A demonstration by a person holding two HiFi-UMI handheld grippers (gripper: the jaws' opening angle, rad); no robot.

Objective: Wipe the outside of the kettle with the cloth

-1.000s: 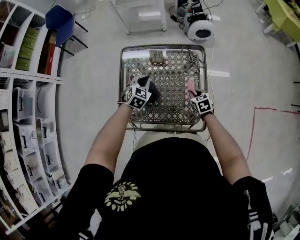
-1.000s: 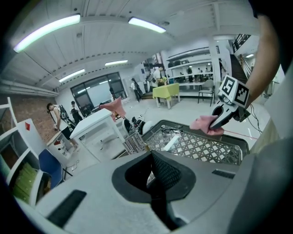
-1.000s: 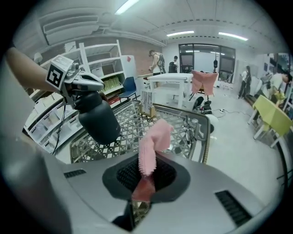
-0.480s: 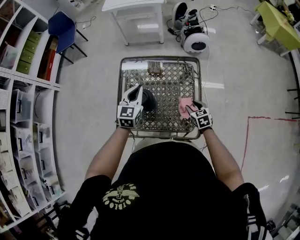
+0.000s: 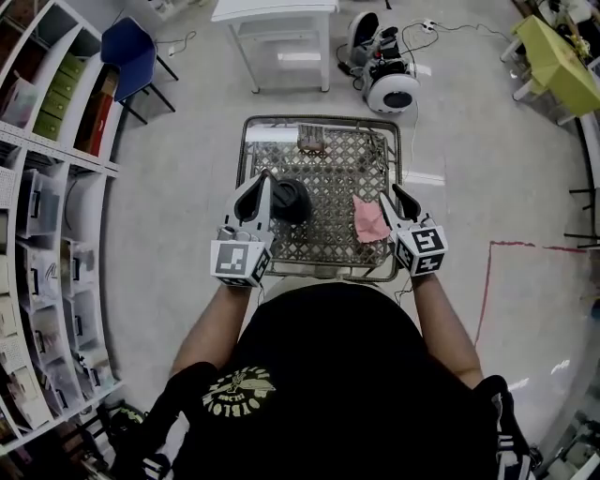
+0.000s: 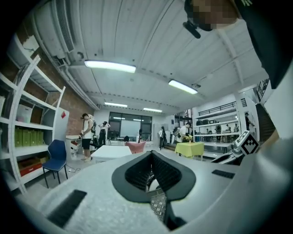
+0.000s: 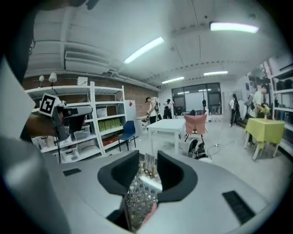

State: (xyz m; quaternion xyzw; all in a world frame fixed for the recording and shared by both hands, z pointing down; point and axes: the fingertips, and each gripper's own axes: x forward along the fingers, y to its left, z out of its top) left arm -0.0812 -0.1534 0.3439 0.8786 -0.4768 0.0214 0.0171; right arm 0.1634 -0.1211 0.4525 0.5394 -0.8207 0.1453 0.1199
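Note:
The black kettle (image 5: 292, 202) stands on the wire-mesh table (image 5: 328, 159), left of middle. A pink cloth (image 5: 369, 219) lies crumpled on the mesh to its right, and shows as a pink sliver (image 7: 149, 215) in the right gripper view. My left gripper (image 5: 263, 178) is lifted above the table just left of the kettle and points level; its pads (image 6: 137, 171) meet at the tips, with nothing in them. My right gripper (image 5: 393, 195) hovers right of the cloth. Its jaws are apart and closing, and nothing is between them (image 7: 148, 164).
A small object (image 5: 312, 142) sits at the mesh table's far edge. Beyond it are a white table (image 5: 272, 9), a round white machine (image 5: 394, 89) and a blue chair (image 5: 127, 47). Shelving (image 5: 47, 234) lines the left. Red tape (image 5: 487, 281) marks the floor on the right.
Both grippers rose from the table. The right one let go of the pink cloth, which now lies on the mesh. The left one came up off the kettle.

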